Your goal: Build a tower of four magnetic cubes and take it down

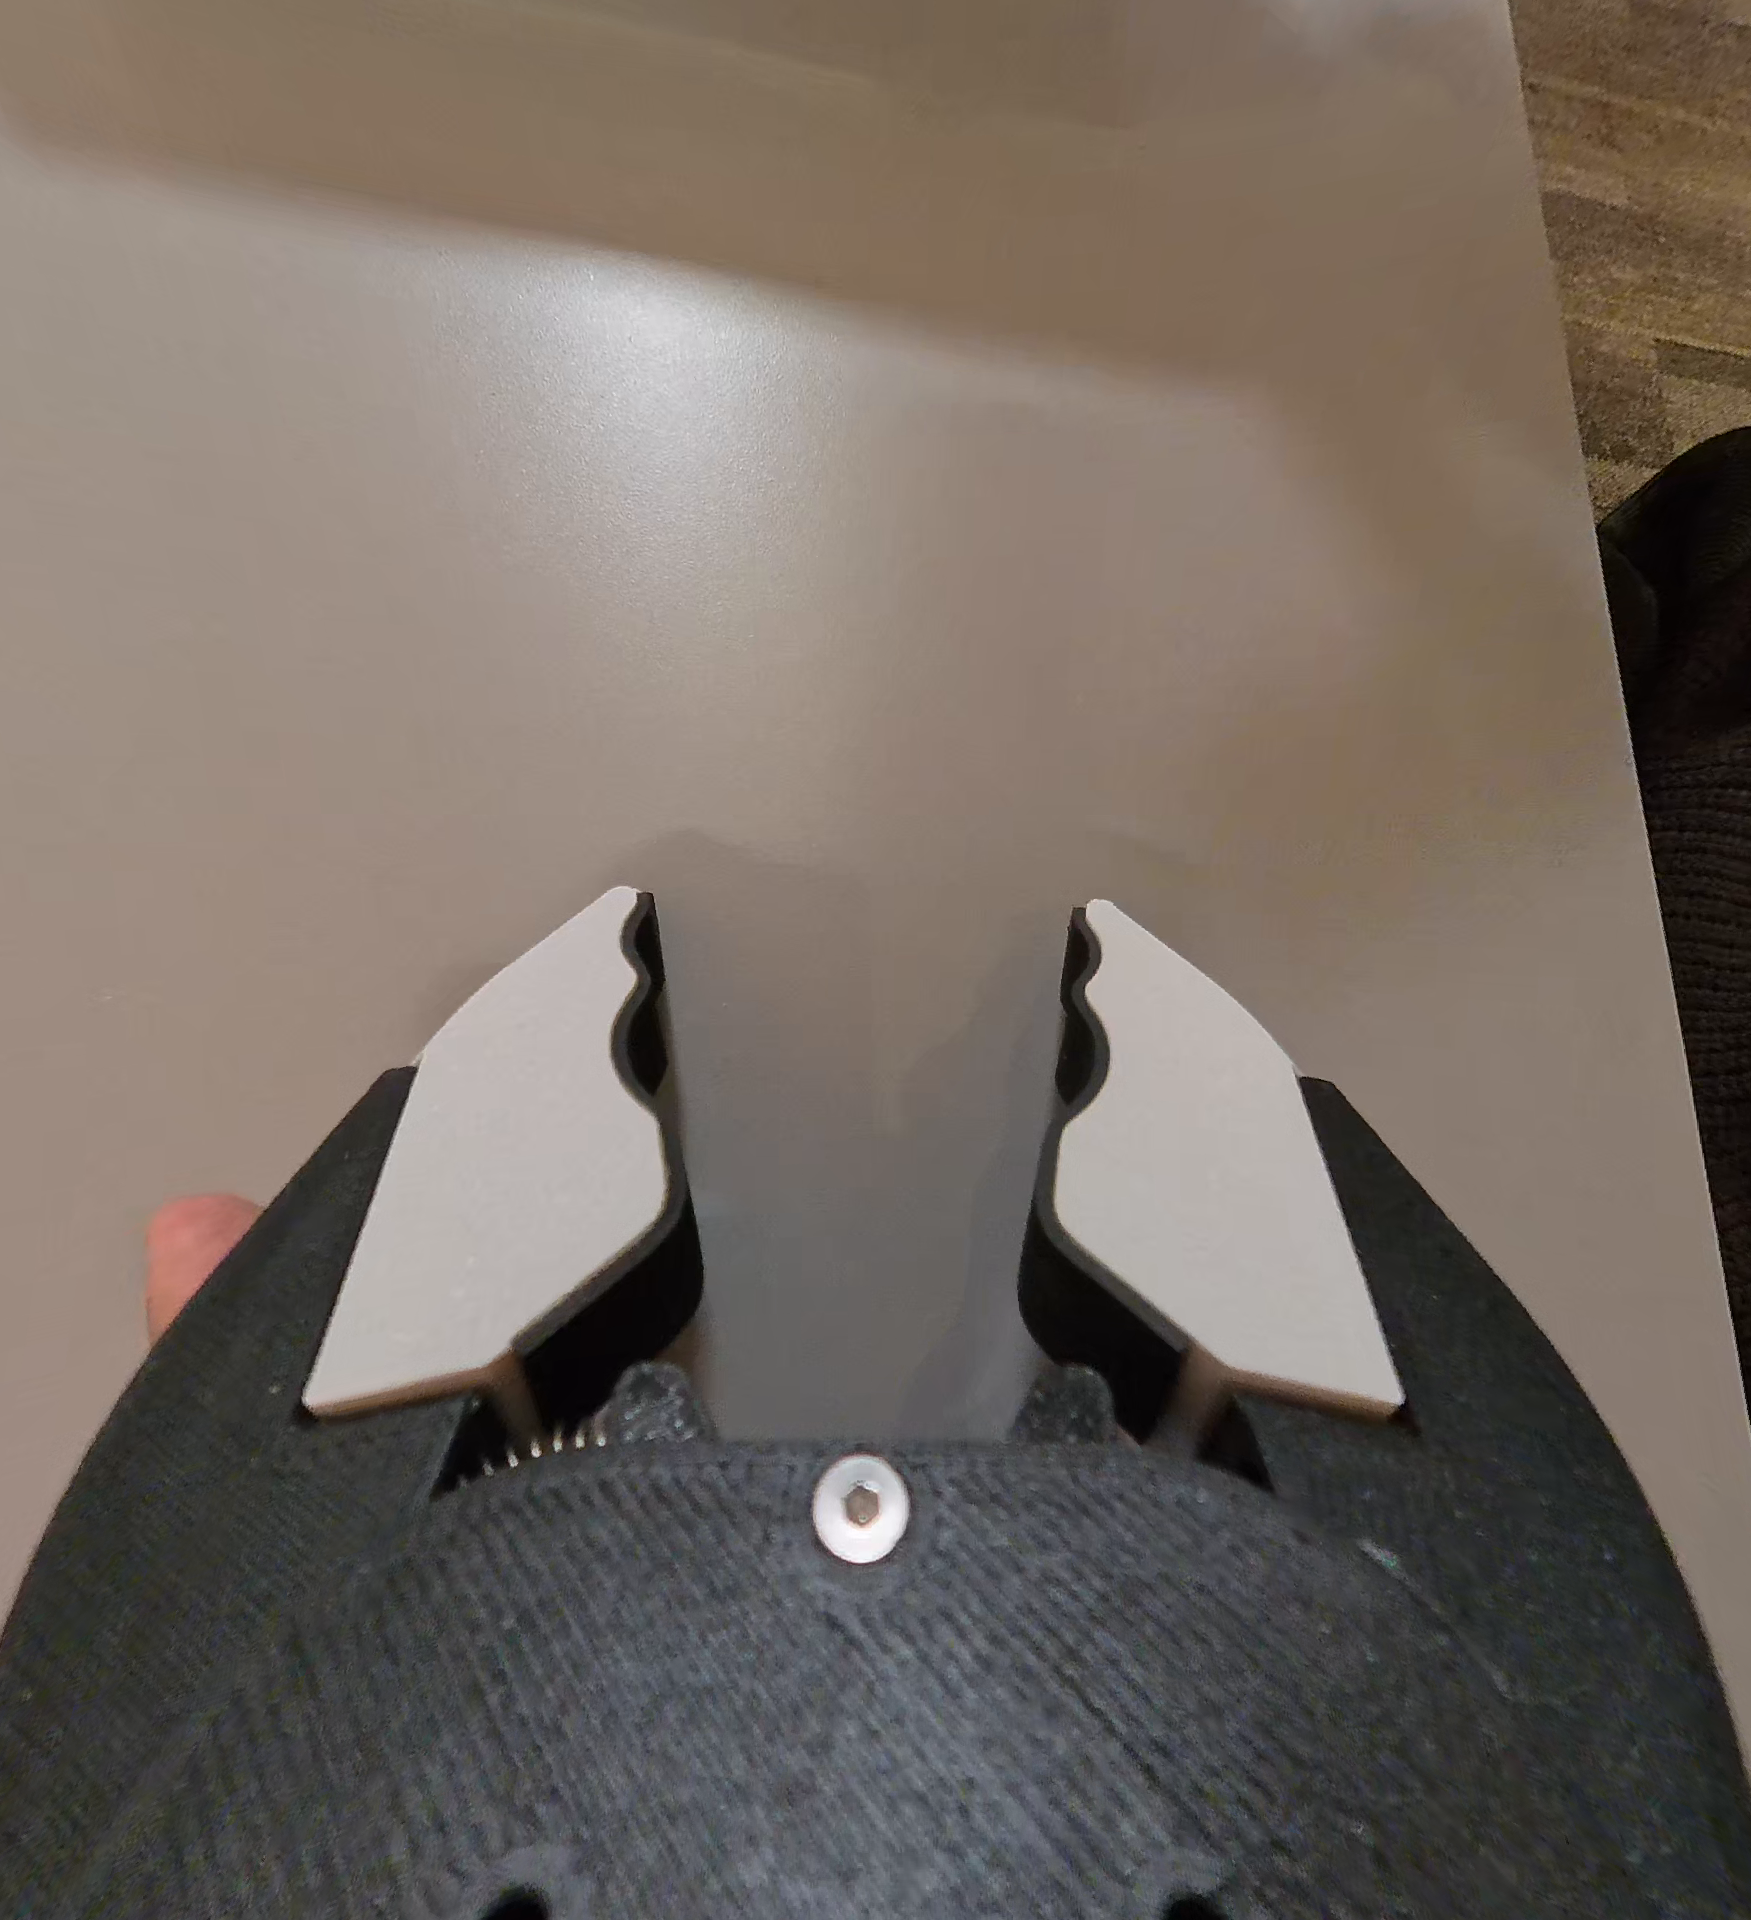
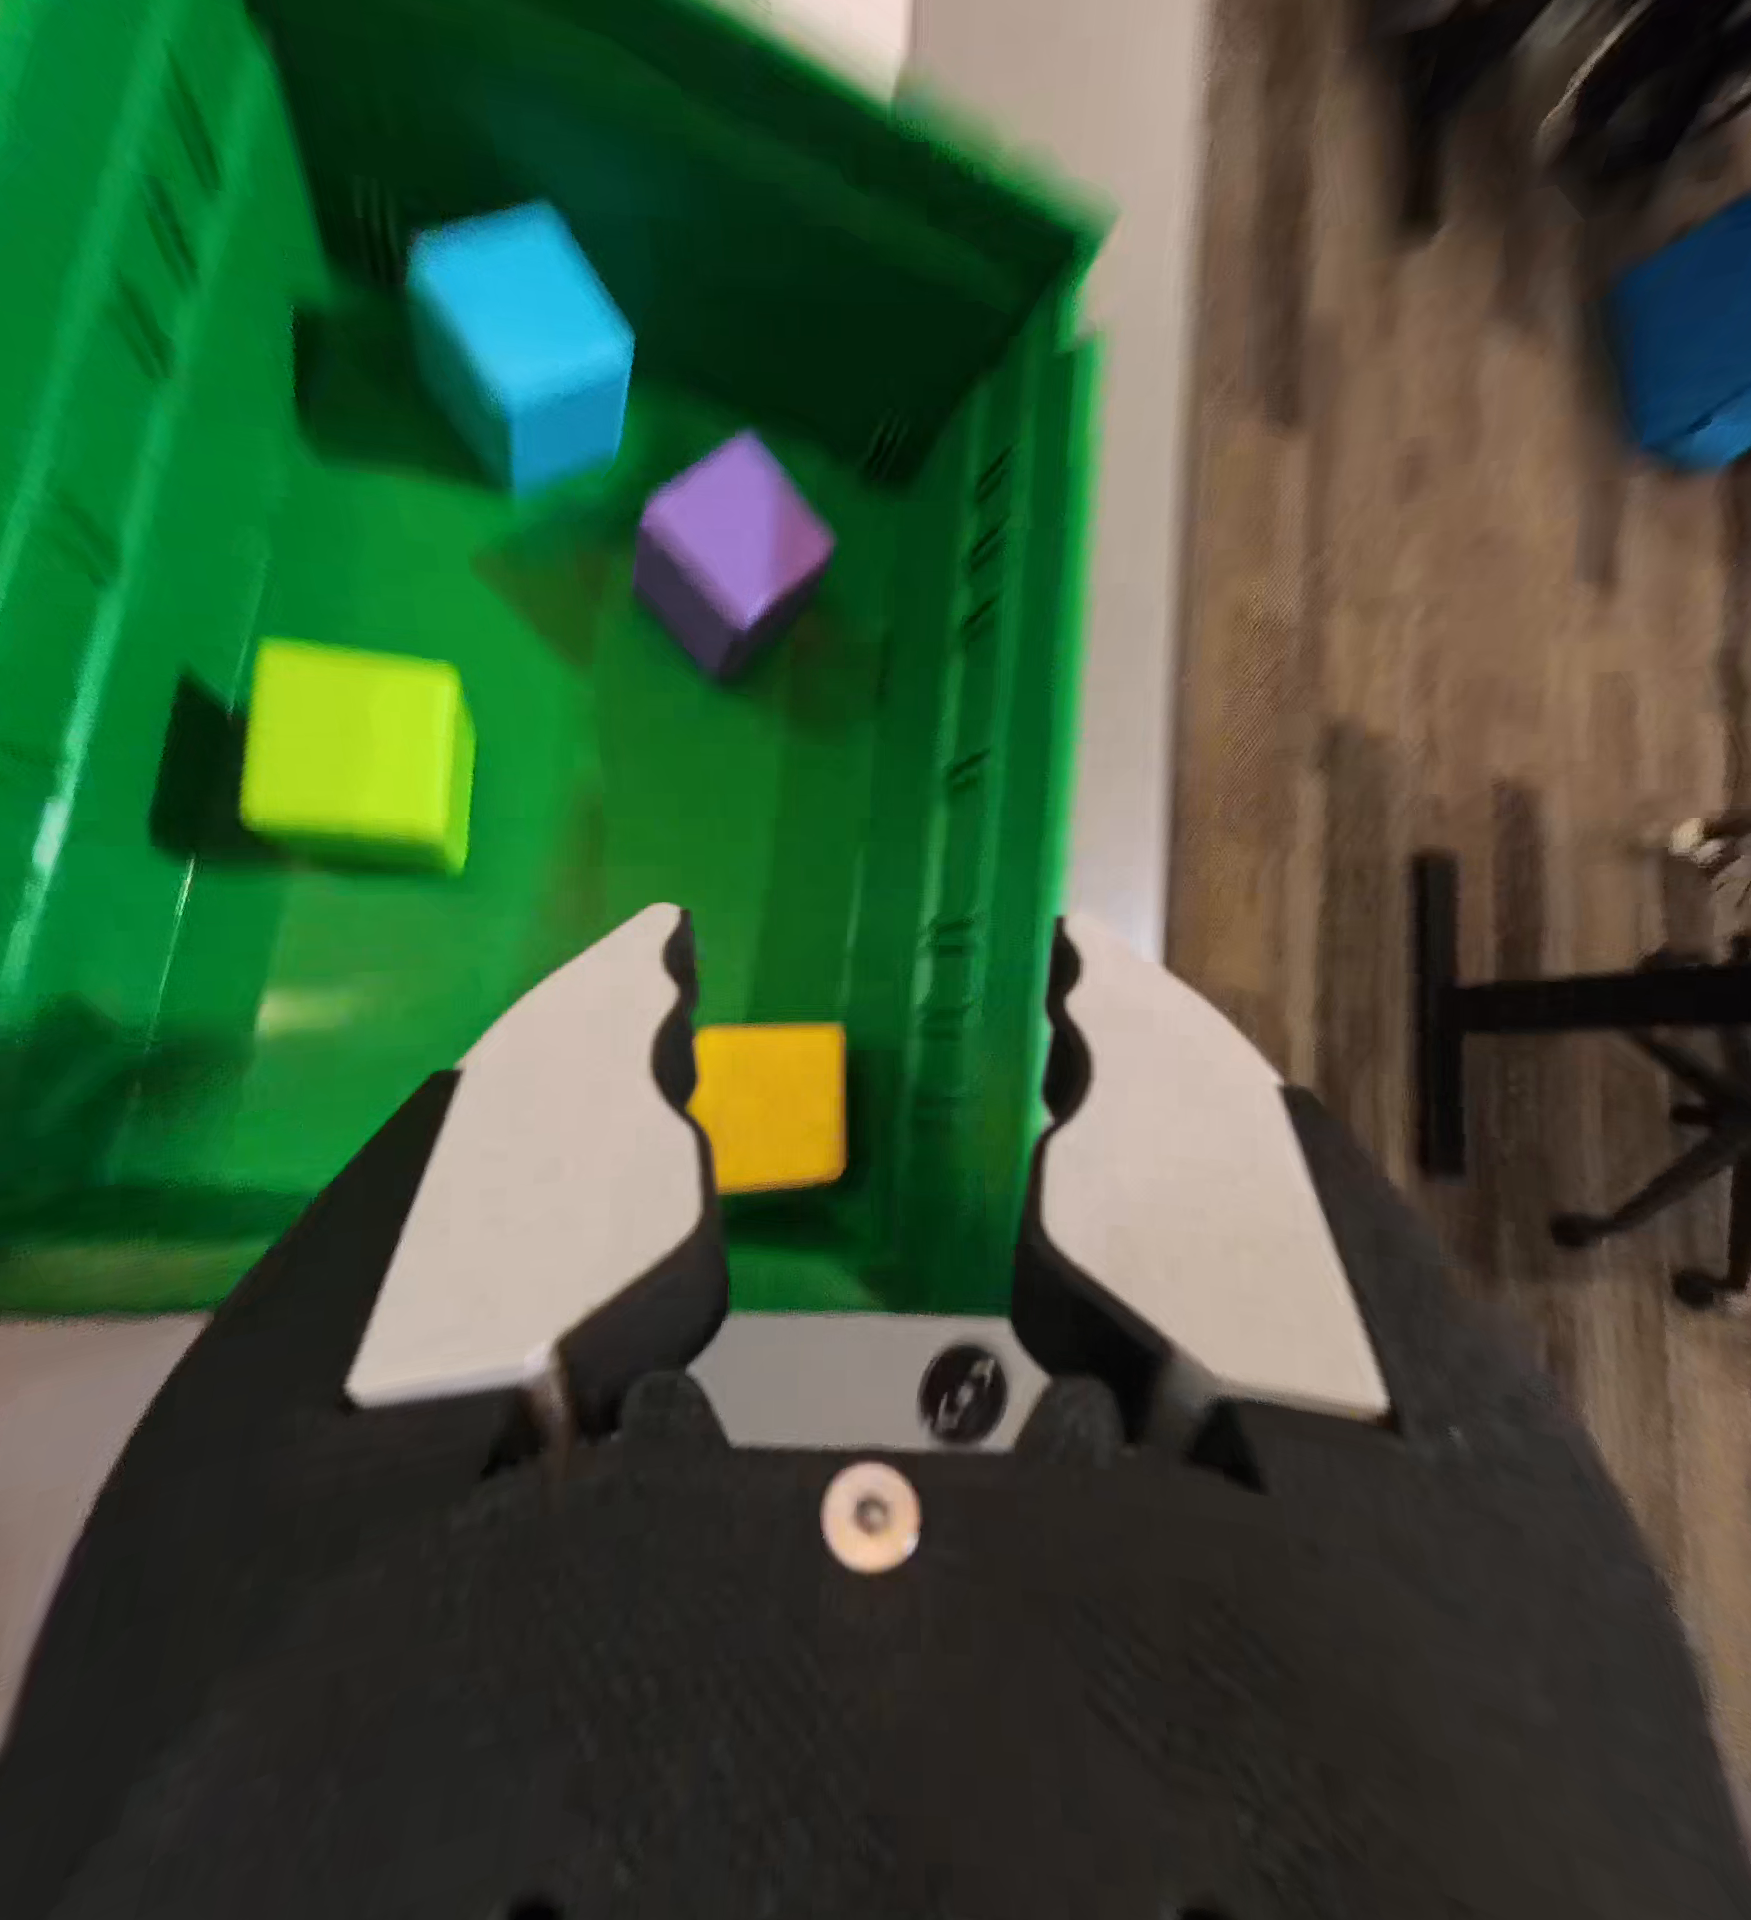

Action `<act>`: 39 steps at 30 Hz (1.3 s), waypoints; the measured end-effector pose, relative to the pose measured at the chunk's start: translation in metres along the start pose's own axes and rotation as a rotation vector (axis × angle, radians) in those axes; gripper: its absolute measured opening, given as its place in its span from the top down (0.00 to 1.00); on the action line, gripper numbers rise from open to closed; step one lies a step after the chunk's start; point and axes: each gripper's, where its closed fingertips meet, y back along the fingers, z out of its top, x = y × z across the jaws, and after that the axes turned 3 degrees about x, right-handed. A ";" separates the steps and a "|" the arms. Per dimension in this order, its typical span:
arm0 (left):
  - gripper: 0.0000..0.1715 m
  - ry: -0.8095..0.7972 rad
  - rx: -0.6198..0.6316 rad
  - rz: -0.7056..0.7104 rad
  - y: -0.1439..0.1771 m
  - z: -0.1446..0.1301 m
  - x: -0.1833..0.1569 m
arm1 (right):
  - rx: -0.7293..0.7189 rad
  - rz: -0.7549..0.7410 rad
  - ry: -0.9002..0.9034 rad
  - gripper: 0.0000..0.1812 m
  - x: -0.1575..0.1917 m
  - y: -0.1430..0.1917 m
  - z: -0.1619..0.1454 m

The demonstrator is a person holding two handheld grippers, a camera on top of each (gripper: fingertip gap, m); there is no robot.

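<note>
Both grippers gape: left gripper over table, right gripper above orange cube

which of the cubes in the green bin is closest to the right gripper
The yellow-orange cube: it shows right between the open fingers of the right hand-held gripper. The lime cube, purple cube and light blue cube lie farther into the green bin.

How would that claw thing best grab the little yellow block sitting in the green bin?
Probably from above, the open right hand-held gripper closing on two opposite flat sides of the yellow block. It lies flat on the floor of the green bin, close to one wall, so the sides running away from that wall likely leave the fingers more room.
</note>
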 end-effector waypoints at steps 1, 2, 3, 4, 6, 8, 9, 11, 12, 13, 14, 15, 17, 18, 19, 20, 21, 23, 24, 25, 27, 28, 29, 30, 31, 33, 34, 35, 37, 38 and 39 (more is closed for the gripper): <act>0.57 0.000 0.000 0.000 0.000 0.000 0.000 | -0.112 -0.054 -0.022 0.52 -0.012 0.009 0.015; 0.57 0.000 0.000 0.000 0.000 0.000 0.000 | -0.244 -0.123 -0.054 0.41 -0.027 0.022 0.030; 0.57 0.000 0.000 0.000 0.000 0.000 0.000 | -0.370 -0.183 -0.087 0.41 -0.041 0.036 0.042; 0.57 0.000 0.000 0.000 0.000 0.000 0.000 | -0.491 -0.233 -0.128 0.40 -0.053 0.052 0.049; 0.57 0.000 0.000 0.002 0.000 0.000 0.000 | -0.684 -0.277 -0.204 0.40 -0.070 0.077 0.054; 0.57 0.000 0.001 0.005 0.000 0.000 0.000 | -0.773 -0.282 -0.269 0.43 -0.081 0.089 0.050; 0.57 -0.002 0.002 0.007 0.000 0.000 0.000 | -0.775 -0.273 -0.276 0.48 -0.083 0.089 0.048; 0.57 0.005 -0.005 0.035 0.000 0.001 0.002 | -0.740 -0.226 -0.277 0.60 -0.081 0.081 0.044; 0.57 0.027 -0.038 0.055 0.003 0.006 0.002 | -0.715 -0.194 -0.293 0.61 -0.080 0.076 0.043; 0.58 0.053 -0.089 0.055 0.007 0.014 0.000 | -0.671 -0.142 -0.310 0.59 -0.078 0.067 0.042; 0.59 0.083 -0.137 0.050 0.014 0.023 -0.003 | -0.605 -0.070 -0.325 0.59 -0.074 0.054 0.041; 0.59 0.116 -0.177 0.054 0.022 0.032 -0.004 | -0.522 0.030 -0.329 0.59 -0.065 0.038 0.040; 0.59 0.159 -0.226 0.076 0.040 0.043 -0.010 | -0.294 0.200 -0.308 0.57 -0.051 0.001 0.030; 0.59 0.188 -0.225 0.109 0.049 0.042 -0.013 | -0.182 0.253 -0.273 0.57 -0.047 -0.017 0.024; 0.58 0.231 -0.208 0.147 0.057 0.038 -0.017 | -0.072 0.288 -0.230 0.60 -0.045 -0.032 0.016; 0.58 0.262 -0.202 0.165 0.064 0.033 -0.026 | 0.028 0.318 -0.186 0.62 -0.044 -0.046 0.007; 0.59 0.280 -0.219 0.172 0.070 0.031 -0.037 | 0.109 0.345 -0.158 0.62 -0.042 -0.057 0.001; 0.58 0.303 -0.256 0.197 0.077 0.021 -0.058 | 0.213 0.411 -0.157 0.64 -0.034 -0.073 -0.003; 0.58 0.313 -0.259 0.224 0.078 0.013 -0.065 | 0.258 0.447 -0.156 0.66 -0.027 -0.078 -0.004; 0.58 0.326 -0.254 0.258 0.079 0.004 -0.069 | 0.312 0.458 -0.140 0.70 -0.023 -0.085 -0.008; 0.58 0.354 -0.241 0.297 0.080 -0.012 -0.079 | 0.457 0.463 -0.043 0.95 -0.016 -0.097 -0.026; 0.58 0.374 -0.245 0.304 0.080 -0.018 -0.083 | 0.498 0.474 -0.031 0.96 -0.013 -0.099 -0.030; 0.58 0.397 -0.254 0.305 0.081 -0.023 -0.087 | 0.508 0.469 -0.045 0.96 -0.012 -0.100 -0.029; 0.58 0.416 -0.265 0.291 0.081 -0.026 -0.092 | 0.515 0.467 -0.054 0.96 -0.011 -0.100 -0.029; 0.58 0.435 -0.271 0.269 0.081 -0.028 -0.097 | 0.518 0.466 -0.068 0.96 -0.010 -0.099 -0.030; 0.58 0.464 -0.284 0.236 0.081 -0.031 -0.102 | 0.518 0.464 -0.107 0.97 -0.010 -0.099 -0.030; 0.58 0.468 -0.296 0.223 0.083 -0.030 -0.104 | 0.513 0.461 -0.099 0.96 -0.010 -0.099 -0.030; 0.58 0.470 -0.307 0.214 0.084 -0.029 -0.104 | 0.500 0.458 -0.061 0.96 -0.010 -0.099 -0.030; 0.58 0.470 -0.317 0.198 0.085 -0.028 -0.107 | 0.495 0.451 -0.035 0.96 -0.010 -0.099 -0.030; 0.58 0.472 -0.317 0.191 0.085 -0.028 -0.108 | 0.499 0.446 -0.042 0.96 -0.010 -0.099 -0.030; 0.58 0.474 -0.320 0.184 0.085 -0.028 -0.110 | 0.499 0.444 -0.048 0.96 -0.010 -0.099 -0.030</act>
